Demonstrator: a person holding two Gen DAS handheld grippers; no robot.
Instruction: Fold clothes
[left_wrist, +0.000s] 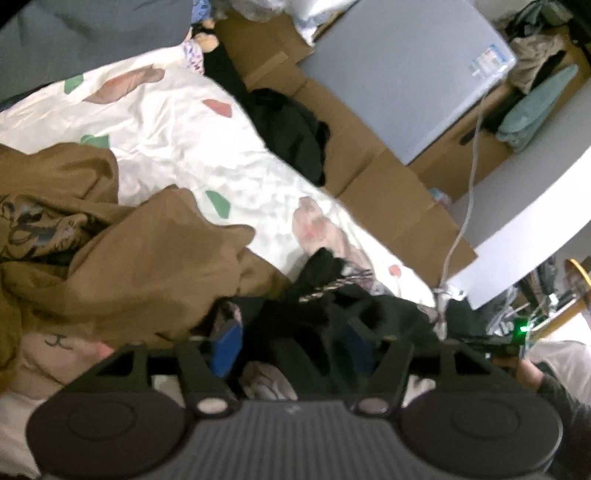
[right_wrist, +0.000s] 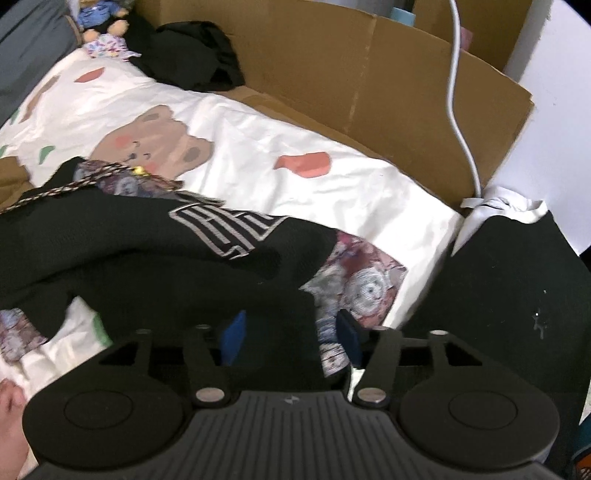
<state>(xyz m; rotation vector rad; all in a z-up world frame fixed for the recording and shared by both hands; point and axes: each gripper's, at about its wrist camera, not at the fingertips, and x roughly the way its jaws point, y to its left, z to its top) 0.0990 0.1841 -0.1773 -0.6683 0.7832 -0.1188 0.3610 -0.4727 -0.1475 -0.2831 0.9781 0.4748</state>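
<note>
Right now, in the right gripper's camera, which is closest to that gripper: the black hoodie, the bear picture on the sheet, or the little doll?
From the right gripper:
1. Black hoodie, between its fingers.
2. Bear picture, mid-bed, left.
3. Little doll, far top left.

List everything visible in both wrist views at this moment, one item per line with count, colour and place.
Black hooded garment with patterned patches and striped emblem: one, black, front of bed, under both grippers.
Brown crumpled garment: one, brown, left on bed.
White bear-print bed cover: one, white, across bed.
Black bundled cloth: one, black, far edge of bed by cardboard.
Flat brown cardboard sheets: several, brown, beside bed.
Small stuffed doll: one, blue top, head of bed.
White cable: one, white, over cardboard.
Left gripper: black, blue pads, open around black fabric.
Right gripper: black, blue pads, open around garment edge.
</note>
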